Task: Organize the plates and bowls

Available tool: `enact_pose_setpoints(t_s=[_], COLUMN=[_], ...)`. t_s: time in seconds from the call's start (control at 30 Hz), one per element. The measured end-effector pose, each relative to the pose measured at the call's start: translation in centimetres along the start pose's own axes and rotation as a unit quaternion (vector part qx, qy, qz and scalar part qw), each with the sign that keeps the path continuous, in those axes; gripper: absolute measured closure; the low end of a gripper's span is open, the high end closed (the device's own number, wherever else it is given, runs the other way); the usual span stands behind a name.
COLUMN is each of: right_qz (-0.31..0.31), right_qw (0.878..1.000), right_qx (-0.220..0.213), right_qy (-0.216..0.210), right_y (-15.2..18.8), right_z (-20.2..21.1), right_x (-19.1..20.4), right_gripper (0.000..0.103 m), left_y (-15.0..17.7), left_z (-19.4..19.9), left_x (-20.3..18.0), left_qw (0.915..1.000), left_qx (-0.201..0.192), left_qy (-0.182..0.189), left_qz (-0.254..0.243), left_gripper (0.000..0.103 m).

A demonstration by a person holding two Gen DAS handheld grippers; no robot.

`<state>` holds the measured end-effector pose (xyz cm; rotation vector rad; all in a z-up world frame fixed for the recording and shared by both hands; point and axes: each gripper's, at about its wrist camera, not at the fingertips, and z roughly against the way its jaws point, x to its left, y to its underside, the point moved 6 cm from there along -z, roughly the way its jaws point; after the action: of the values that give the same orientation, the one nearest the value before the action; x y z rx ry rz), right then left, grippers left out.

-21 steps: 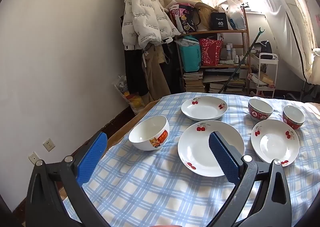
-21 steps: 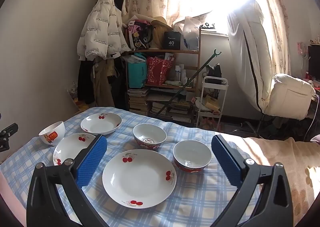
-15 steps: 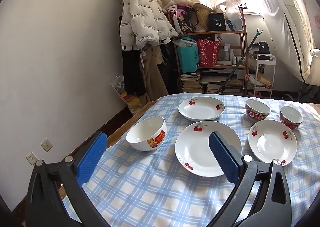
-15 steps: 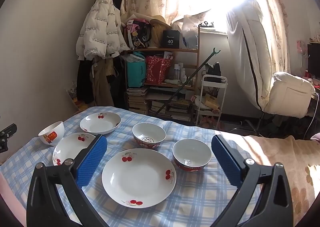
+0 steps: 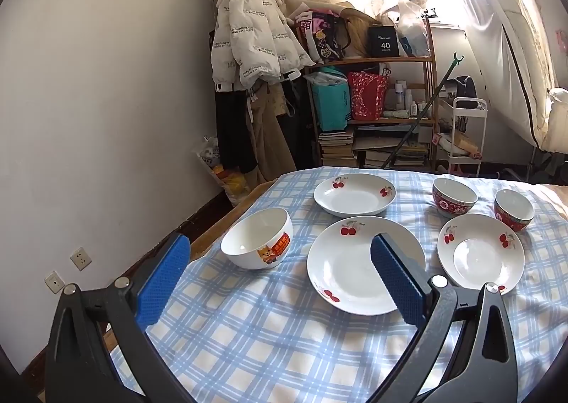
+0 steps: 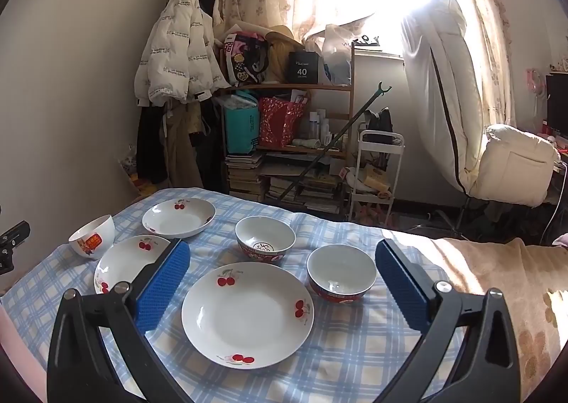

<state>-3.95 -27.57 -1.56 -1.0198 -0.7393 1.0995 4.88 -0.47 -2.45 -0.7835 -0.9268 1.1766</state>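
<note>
Little was changed since the earlier frame; both views were shifted slightly. Left gripper [image 5: 277, 282] and right gripper [image 6: 280, 289] were held released, empty, above the checked tablecloth [image 5: 248, 339]. White cherry-print plate [image 6: 247, 310] should be pinched at the rim, lifted level
</note>
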Motion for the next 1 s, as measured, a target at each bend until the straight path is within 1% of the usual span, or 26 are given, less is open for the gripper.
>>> enact_pose_setpoints(t_s=[0.63, 0.77, 1.0], right_qz=[0.0, -0.003, -0.013], right_qw=[1.0, 1.0, 1.0], right_qx=[0.003, 0.005, 0.01], right_qy=[0.0, -0.002, 0.003], right_y=[0.2, 1.5, 2.4], right_z=[-0.3, -0.7, -1.2], right_x=[0.0, 0.2, -0.3], right_gripper=[0.0, 0.0, 0.0], left_y=[0.1, 0.1, 0.1], left_z=[-0.1, 0.0, -0.1], left_x=[0.0, -0.1, 0.0], left_qw=[1.0, 1.0, 1.0], left_qx=[-0.004, -0.004, -0.004], left_qy=[-0.003, -0.003, -0.003], left_qz=[-0.004, -0.005, -0.005], left_gripper=[0.003, 0.003, 0.003])
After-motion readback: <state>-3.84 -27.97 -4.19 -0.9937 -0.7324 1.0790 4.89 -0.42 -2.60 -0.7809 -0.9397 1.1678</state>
